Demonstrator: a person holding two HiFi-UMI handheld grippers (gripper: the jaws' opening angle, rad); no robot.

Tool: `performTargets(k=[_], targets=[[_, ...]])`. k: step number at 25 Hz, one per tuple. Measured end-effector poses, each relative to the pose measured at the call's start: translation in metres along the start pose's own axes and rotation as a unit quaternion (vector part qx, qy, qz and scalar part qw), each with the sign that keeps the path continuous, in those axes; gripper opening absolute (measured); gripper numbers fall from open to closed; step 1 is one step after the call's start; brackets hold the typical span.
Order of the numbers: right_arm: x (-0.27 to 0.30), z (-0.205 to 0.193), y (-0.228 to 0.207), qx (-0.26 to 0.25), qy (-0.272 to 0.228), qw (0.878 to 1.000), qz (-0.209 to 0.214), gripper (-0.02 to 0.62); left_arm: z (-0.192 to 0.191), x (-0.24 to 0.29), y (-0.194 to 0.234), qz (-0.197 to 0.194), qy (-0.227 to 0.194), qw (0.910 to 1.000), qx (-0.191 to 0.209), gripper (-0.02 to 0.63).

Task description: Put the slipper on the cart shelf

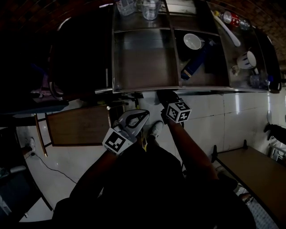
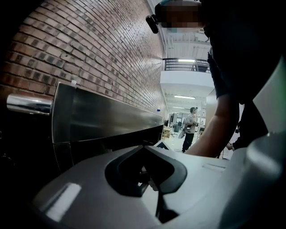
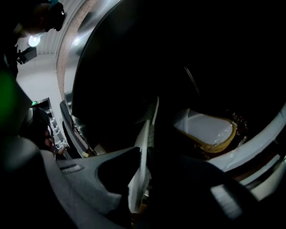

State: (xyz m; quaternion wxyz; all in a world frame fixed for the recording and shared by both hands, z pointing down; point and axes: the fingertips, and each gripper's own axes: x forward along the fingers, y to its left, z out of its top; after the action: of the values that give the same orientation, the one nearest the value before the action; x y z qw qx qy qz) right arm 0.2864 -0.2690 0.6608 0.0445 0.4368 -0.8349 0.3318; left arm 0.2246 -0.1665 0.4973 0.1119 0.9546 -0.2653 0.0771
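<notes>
My right gripper [image 1: 166, 101] reaches under the front edge of the steel cart [image 1: 143, 88]; its marker cube shows just below that edge. In the right gripper view the right gripper [image 3: 144, 152] is shut on a dark slipper [image 3: 149, 125], whose pale sole edge stands on end between the jaws. A second slipper [image 3: 206, 129], with a white insole and a tan rim, lies on a dim lower shelf just beyond. My left gripper [image 1: 143, 114] hangs in front of the cart at knee height, shut and holding nothing. In the left gripper view the left gripper [image 2: 145, 148] points along the cart's steel side [image 2: 107, 118].
The cart's top holds glasses [image 1: 151, 9], a white bowl [image 1: 192, 41], a blue object [image 1: 193, 67] and a cup [image 1: 249, 59]. A wooden stool [image 1: 78, 125] stands left of me and a bench [image 1: 254, 174] to the right. A brick wall [image 2: 89, 49] runs behind the cart.
</notes>
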Motion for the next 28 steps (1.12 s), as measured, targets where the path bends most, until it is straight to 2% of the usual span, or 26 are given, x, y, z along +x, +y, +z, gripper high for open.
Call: performTargets(k=[7, 17, 28], targets=[[0.021, 0.012, -0.009, -0.067, -0.007, 0.997, -0.025, 0.054, -0.005, 0.008, 0.013, 0.006, 0.003, 0.9999, -0.007, 0.003], [0.044, 0.032, -0.024, -0.098, -0.036, 0.993, -0.058, 0.054, -0.009, 0.011, 0.014, 0.007, 0.000, 0.9997, -0.024, 0.003], [0.054, 0.045, -0.031, -0.119, -0.039, 0.988, -0.089, 0.058, -0.014, 0.007, 0.025, 0.020, 0.003, 0.9993, -0.030, 0.003]])
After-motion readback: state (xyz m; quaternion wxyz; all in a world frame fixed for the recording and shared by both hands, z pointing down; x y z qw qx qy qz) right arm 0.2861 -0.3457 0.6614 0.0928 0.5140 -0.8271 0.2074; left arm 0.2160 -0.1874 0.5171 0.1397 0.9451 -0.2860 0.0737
